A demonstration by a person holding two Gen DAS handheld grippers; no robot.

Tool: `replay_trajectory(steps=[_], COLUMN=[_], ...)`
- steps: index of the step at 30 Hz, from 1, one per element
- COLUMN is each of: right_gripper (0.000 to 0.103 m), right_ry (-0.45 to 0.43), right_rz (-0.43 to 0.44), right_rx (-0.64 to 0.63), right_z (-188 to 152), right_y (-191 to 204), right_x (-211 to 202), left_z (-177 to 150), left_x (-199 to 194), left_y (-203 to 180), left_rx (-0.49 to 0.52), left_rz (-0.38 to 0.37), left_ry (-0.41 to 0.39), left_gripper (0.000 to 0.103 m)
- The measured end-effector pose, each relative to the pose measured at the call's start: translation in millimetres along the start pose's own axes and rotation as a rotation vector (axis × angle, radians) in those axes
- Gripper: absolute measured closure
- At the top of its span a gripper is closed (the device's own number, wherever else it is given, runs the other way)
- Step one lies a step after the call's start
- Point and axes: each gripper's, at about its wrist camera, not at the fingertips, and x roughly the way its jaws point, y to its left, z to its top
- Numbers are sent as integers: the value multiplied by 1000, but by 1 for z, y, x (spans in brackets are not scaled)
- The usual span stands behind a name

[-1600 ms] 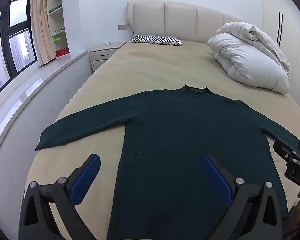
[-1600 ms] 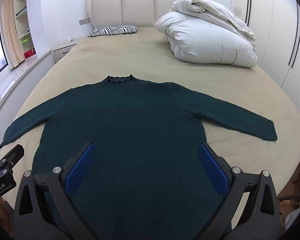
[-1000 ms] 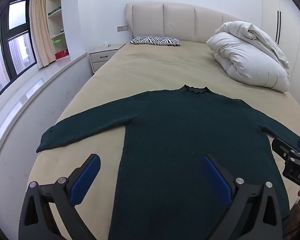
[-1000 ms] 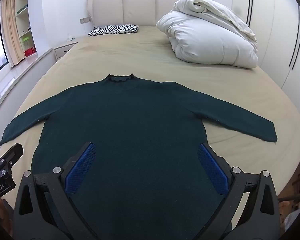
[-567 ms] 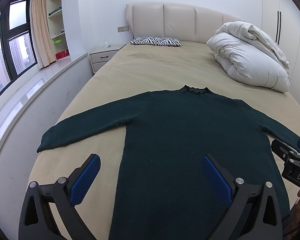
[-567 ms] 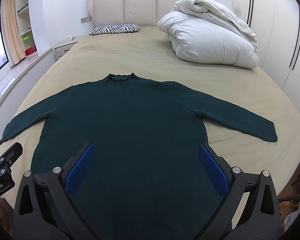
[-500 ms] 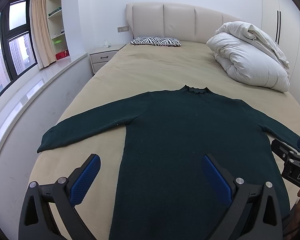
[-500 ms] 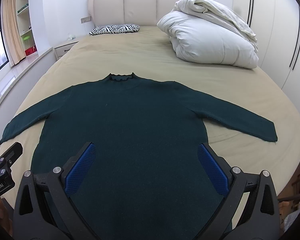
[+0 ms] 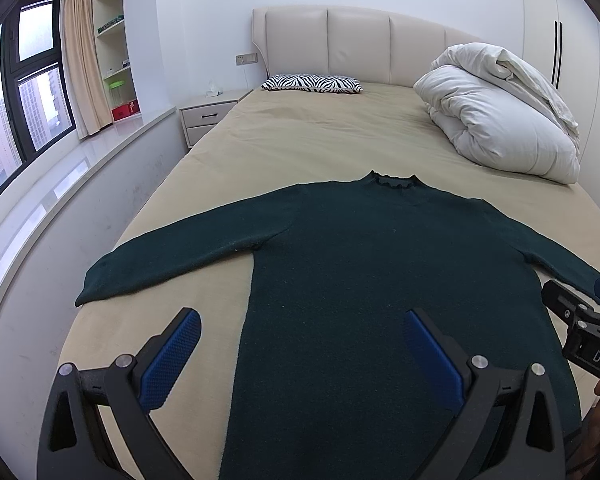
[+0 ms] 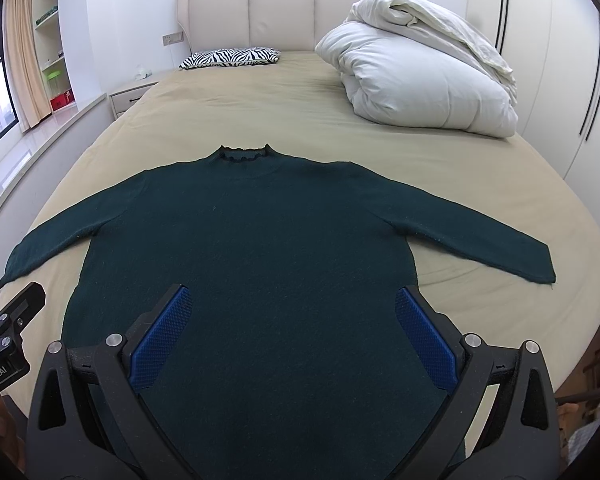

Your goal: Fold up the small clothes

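Observation:
A dark green long-sleeved sweater [image 9: 380,264] lies flat on the beige bed, front up, collar toward the headboard, both sleeves spread out; it also shows in the right wrist view [image 10: 268,248]. My left gripper [image 9: 300,344] is open and empty above the sweater's lower left part. My right gripper [image 10: 292,324] is open and empty above the lower middle of the sweater. Each gripper shows at the edge of the other's view: the right one [image 9: 580,320], the left one [image 10: 8,332].
A rolled white duvet [image 10: 416,76] lies on the bed's far right. A zebra-print pillow [image 9: 312,83] lies by the headboard [image 9: 356,48]. A nightstand [image 9: 208,116], a window ledge and a window are to the left. White wardrobe doors [image 10: 580,80] are to the right.

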Motion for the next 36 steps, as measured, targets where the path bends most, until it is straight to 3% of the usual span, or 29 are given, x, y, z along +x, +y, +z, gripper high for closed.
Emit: replay_trajectory(steps=[36], right_gripper=[0], right_ry=[4], right_rz=[0], right_rx=[-3], right_z=[0], right_y=[2], right_x=[1], left_z=[-1], left_x=[0], left_y=[2], left_rx=[2], left_rz=[4], left_ry=[-3], left_gripper=[0])
